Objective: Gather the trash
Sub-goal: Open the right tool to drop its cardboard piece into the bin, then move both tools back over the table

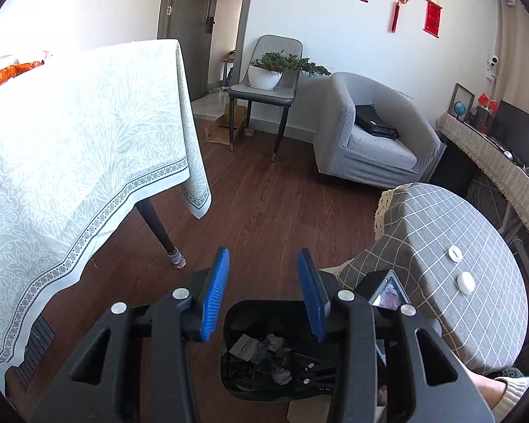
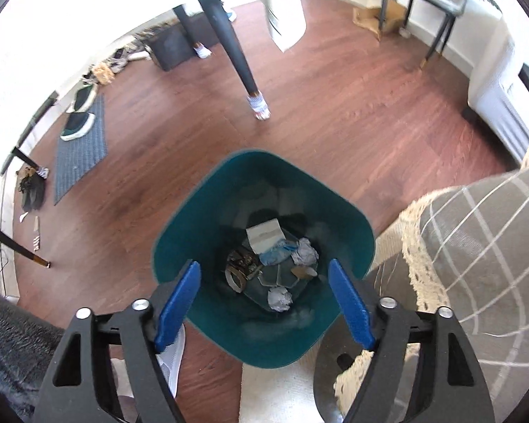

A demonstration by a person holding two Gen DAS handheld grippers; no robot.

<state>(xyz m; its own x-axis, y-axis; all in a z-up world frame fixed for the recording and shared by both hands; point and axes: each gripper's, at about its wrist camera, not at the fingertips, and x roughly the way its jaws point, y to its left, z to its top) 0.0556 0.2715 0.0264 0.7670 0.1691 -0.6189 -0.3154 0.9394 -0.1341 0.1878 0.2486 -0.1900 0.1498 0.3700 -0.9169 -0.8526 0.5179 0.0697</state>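
The right gripper (image 2: 264, 303) hangs pointing steeply down over the teal waste bin (image 2: 349, 232) on the wooden floor (image 2: 335, 112), its blue pads (image 2: 178, 303) spread wide with nothing between them; the bin's open mouth fills the gap between the two fingers, which sit over its near left and near right rim. At the bottom of the bin lies the collected trash: a white folded card (image 2: 264, 236) on the far side, a crumpled blue-white wrapper (image 2: 277, 252) just beside it, one crumpled paper ball (image 2: 305, 251) to the right and another (image 2: 279, 299) nearer, with dark scraps (image 2: 241, 268) on the left. The left gripper (image 1: 264, 294) is also empty, its pads (image 1: 215, 296) apart by a moderate gap, no object touching them; in its view the same bin (image 1: 229, 320) looks dark and sits low and near, directly beneath and between the fingers, with grey crumpled paper (image 1: 281, 375) visible inside. To the left stands a table draped in a pale patterned cloth (image 1: 70, 162), its dark leg (image 1: 158, 225) resting in a floor pad. To the right is a round surface under a grey checked cover (image 1: 441, 239) bearing two small white discs (image 1: 465, 282). Far across the floor are a grey armchair (image 1: 370, 134) and a chair holding a potted plant (image 1: 268, 70).
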